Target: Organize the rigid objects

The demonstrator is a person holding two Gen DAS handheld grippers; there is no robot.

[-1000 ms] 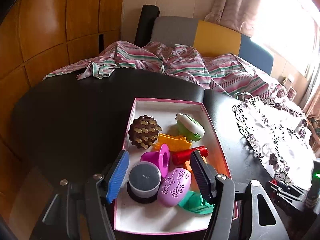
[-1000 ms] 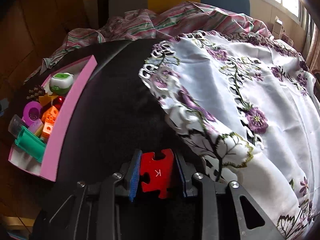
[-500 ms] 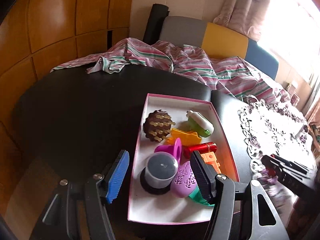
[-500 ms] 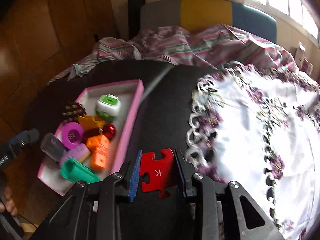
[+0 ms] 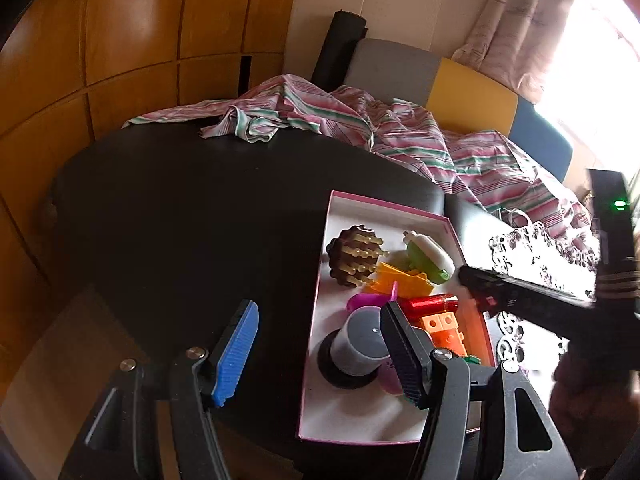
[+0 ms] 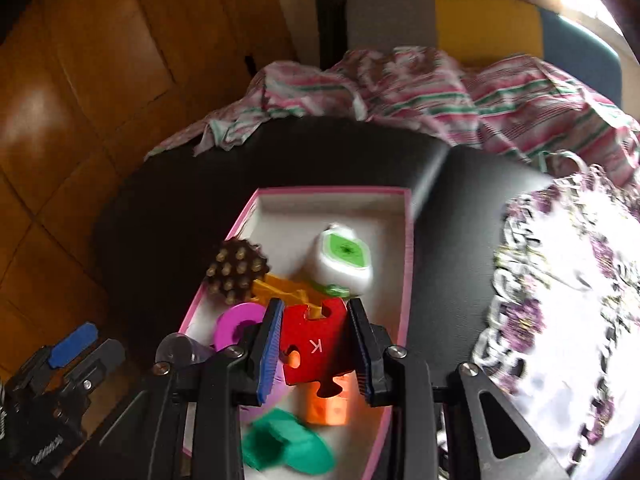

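The right gripper [image 6: 314,342] is clamped on a red puzzle piece [image 6: 316,344], held above the pink box [image 6: 406,264] of toys. It looks light, stiff and flat, best pinched across its edges. The left gripper [image 5: 320,344] hovers apart, empty.

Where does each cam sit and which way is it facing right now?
Left wrist: on the left gripper, angled down at the black table and the pink box of toys; its own open fingers show, the right gripper intrudes.
Right wrist: on the right gripper, above the box, clamping a red puzzle piece; the left gripper shows bottom-left.
Shared: box, brown spiky brush, striped cloth.
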